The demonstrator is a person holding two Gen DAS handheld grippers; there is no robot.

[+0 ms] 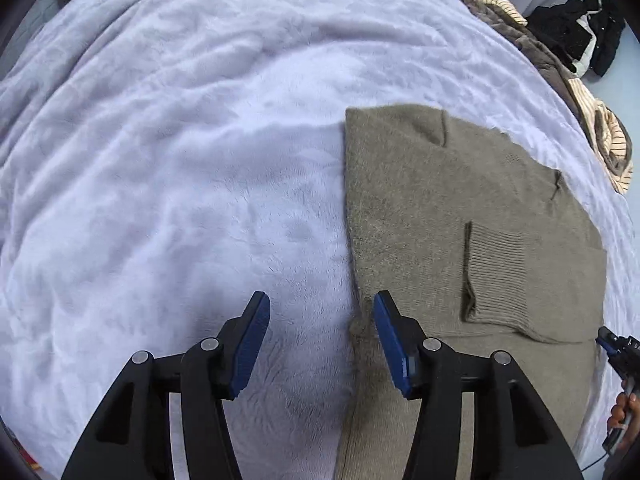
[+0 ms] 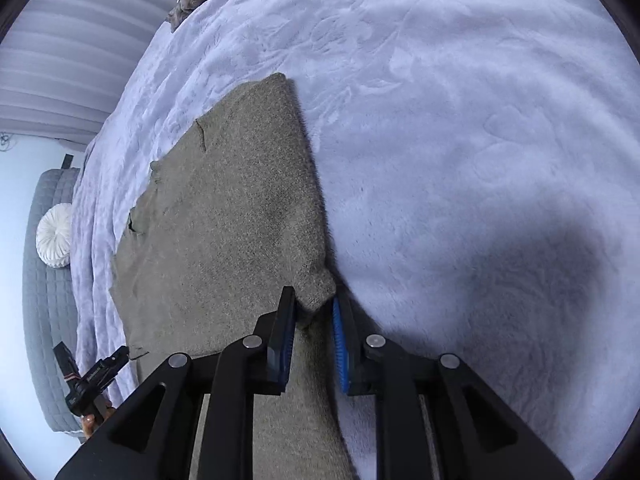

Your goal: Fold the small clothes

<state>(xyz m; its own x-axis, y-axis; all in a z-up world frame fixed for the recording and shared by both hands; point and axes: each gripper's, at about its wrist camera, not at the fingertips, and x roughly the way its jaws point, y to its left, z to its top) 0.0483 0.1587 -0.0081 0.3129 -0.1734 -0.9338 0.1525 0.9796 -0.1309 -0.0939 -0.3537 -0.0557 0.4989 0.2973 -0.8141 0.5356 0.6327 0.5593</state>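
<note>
Left gripper: we are holding it angled steeply down over the bed, its blue pads standing apart with nothing clamped; the sweater's folded left edge is lying in the gap below, the right finger hanging over the knit and the left finger over bare blanket.
Right gripper: we are pointing it downward too, its jaws drawn close and pinching a folded corner of the sweater between the pads.
Sweater: an olive-grey knit is lying folded on the blanket, a ribbed cuff resting on top of it; its near end is running out of frame beneath both tools.
Blanket: a pale lilac plush cover is spreading across the whole bed, embossed and rumpled.
Hard to make out: in the left wrist view we are seeing only fingers of the person's hand at the right rim; the right wrist view is catching the other tool small at its lower left edge.
Far edge: a heap of striped and brown clothes is sitting at the bed's rim, dark garments beyond it.
Beside the bed: a white round cushion is resting on a grey quilted seat.
</note>
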